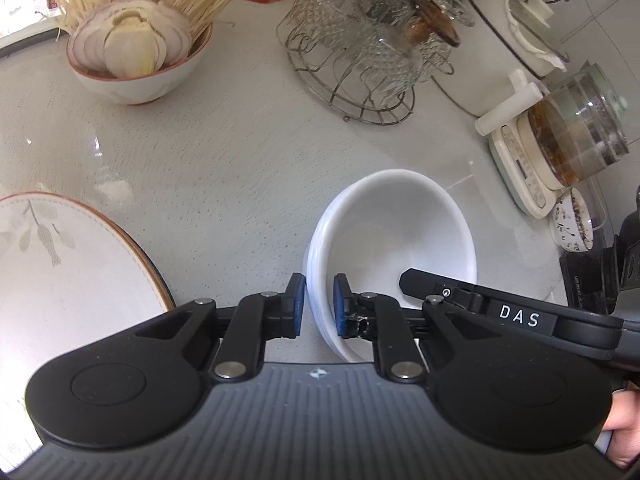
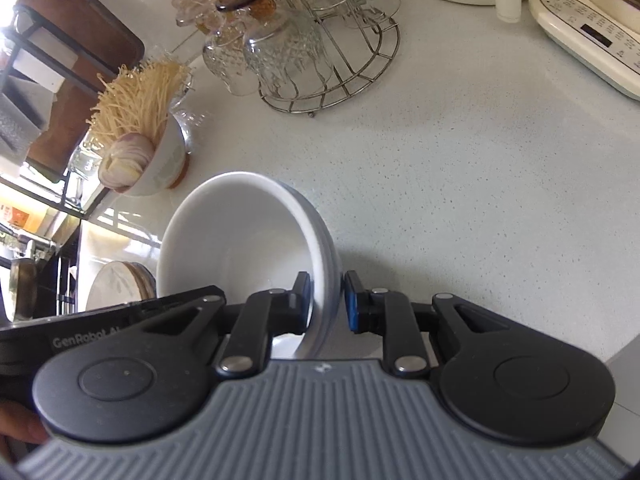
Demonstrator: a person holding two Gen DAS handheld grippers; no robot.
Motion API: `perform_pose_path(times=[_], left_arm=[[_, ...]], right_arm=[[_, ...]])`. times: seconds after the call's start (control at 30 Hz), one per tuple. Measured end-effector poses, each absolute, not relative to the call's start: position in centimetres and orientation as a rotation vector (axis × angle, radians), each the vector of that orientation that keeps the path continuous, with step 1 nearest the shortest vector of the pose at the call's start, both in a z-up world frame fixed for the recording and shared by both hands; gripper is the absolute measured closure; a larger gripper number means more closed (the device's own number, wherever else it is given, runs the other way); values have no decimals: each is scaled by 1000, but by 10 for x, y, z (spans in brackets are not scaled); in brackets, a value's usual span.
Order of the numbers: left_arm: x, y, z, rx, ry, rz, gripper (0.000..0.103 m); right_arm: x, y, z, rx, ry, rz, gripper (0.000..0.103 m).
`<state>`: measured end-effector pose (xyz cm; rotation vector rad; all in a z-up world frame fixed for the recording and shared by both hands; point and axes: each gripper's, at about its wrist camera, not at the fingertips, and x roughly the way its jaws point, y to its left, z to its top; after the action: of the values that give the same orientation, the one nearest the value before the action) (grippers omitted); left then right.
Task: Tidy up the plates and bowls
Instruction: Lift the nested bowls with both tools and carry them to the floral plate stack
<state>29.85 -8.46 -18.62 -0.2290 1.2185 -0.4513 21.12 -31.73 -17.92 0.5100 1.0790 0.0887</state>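
A stack of nested white bowls (image 1: 400, 232) (image 2: 240, 232) stands on the speckled white counter (image 1: 224, 168). My left gripper (image 1: 319, 304) is shut on the stack's near-left rim, one blue pad outside and one inside. On the opposite rim, my right gripper (image 2: 327, 300) is also shut, its pads either side of the wall. The right gripper's body crosses the lower right of the left wrist view. A floral plate with a brown edge (image 1: 60, 272) lies left of the bowls; in the right wrist view it tops a small pile of plates (image 2: 116, 288).
A bowl of sliced onion and dry noodles (image 1: 136, 52) (image 2: 152, 168) sits at the back left. Behind the bowls stands a wire rack of upturned glasses (image 1: 360, 60) (image 2: 320, 60). A glass kettle on its base (image 1: 568, 140) and a small floral dish (image 1: 572, 224) are at the right.
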Motion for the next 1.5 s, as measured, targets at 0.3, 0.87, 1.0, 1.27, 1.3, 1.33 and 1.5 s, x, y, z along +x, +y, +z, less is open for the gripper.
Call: perform_pose_path(times=[0.3,0.87,1.0,1.27,1.3,1.33,1.5], left_arm=[[293,-70,-164,-225,1213,-532,86],[291,-25,-131,-164,1142,-575,86],[289,-21,-124,-123,1121,-584,86],[286,0,-119,-139,1116,-597,86],[286,2,-119,-143,1116,-595,86],[285,7,-118,-148,1115,-592,86],[281,27,-116,-168,1111,-568,85]], right_arm=[[193,-307,-163,538,1035,38,82],[180,-259,-139,538,991,24,82],[177,-247,-133,518,976,17,82],[174,-233,-129,534,965,6,82],[174,-231,-128,533,965,7,82],[174,-228,-127,531,964,11,82],[177,-211,-123,512,966,36,82]])
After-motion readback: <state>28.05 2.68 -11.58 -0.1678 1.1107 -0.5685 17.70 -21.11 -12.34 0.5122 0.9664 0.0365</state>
